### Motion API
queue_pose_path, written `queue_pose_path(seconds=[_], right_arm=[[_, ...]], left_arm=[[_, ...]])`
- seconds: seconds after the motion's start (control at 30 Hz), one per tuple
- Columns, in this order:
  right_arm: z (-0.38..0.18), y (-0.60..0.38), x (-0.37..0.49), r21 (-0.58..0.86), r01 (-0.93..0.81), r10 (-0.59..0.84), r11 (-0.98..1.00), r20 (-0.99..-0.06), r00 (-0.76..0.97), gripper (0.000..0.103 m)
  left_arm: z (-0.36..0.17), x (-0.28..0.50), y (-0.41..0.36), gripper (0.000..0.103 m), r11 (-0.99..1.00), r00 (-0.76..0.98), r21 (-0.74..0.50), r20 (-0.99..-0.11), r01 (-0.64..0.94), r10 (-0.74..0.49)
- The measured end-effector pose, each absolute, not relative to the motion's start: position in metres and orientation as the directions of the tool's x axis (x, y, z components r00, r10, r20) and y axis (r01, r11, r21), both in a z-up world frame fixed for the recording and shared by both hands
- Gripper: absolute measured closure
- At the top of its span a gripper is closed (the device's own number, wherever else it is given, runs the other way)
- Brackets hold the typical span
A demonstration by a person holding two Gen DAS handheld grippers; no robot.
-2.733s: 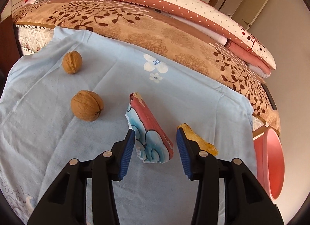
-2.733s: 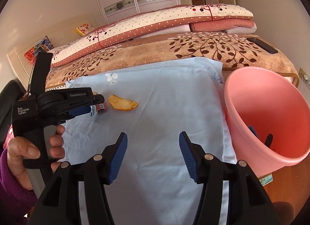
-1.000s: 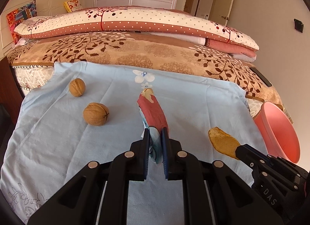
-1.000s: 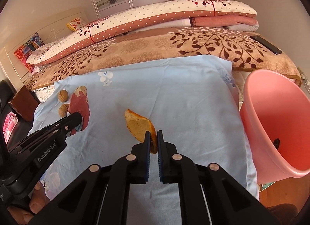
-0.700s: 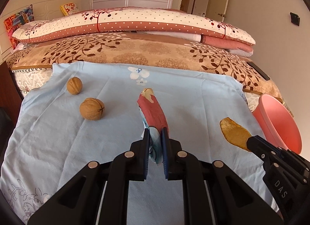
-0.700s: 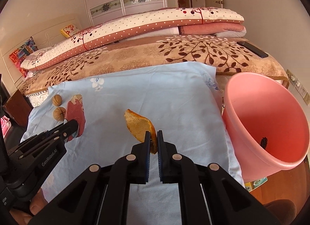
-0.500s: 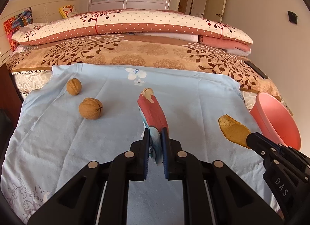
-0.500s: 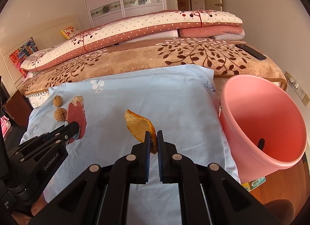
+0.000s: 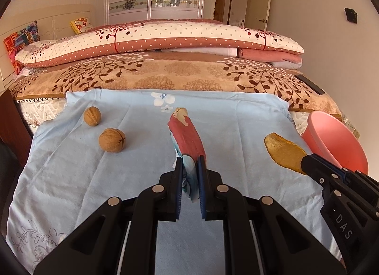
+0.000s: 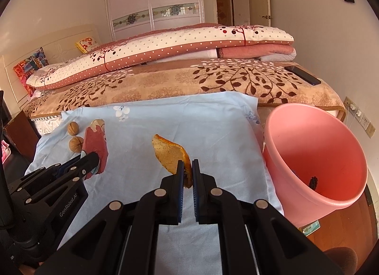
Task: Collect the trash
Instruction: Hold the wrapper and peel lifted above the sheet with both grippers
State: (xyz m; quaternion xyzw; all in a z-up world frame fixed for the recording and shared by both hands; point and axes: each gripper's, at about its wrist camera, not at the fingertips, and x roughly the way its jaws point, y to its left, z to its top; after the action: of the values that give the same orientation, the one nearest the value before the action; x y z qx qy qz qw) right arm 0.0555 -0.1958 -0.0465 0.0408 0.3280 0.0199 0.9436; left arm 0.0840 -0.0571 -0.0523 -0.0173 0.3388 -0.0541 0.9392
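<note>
My left gripper [image 9: 190, 160] is shut on a red and blue wrapper [image 9: 187, 135], held up above the light blue cloth [image 9: 142, 156]. The same wrapper [image 10: 94, 147] and the left gripper [image 10: 88, 157] show at the left of the right wrist view. My right gripper [image 10: 186, 162] is shut on an orange peel [image 10: 169, 154], lifted off the cloth. The peel [image 9: 283, 153] and the right gripper [image 9: 308, 160] also appear at the right of the left wrist view. A pink bin [image 10: 315, 156] stands right of the cloth, with a small dark item inside.
Two walnuts [image 9: 111, 140] [image 9: 92, 115] lie on the cloth's left part. Behind the cloth is a bed with a brown leaf-print blanket [image 9: 165, 76] and folded quilts. A dark phone [image 10: 303, 75] lies at the bed's right end. Wooden floor shows by the bin.
Both grippers closed on their items about a second and more ago and have lifted them slightly. The views have shifted a little, the bin now nearer the right gripper.
</note>
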Motion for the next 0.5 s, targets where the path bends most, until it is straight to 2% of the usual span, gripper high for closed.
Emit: queue_pose_path(seconds=[0.5], right_arm=[[-0.0442,-0.1977,0.0515,0.099,-0.001,0.061,0.995,-0.604,0.795,0.097]], left_arm=[[-0.0489,0.0807,-0.0608,0.092,0.996,0.782,-0.032,-0.617,0.088,-0.089]])
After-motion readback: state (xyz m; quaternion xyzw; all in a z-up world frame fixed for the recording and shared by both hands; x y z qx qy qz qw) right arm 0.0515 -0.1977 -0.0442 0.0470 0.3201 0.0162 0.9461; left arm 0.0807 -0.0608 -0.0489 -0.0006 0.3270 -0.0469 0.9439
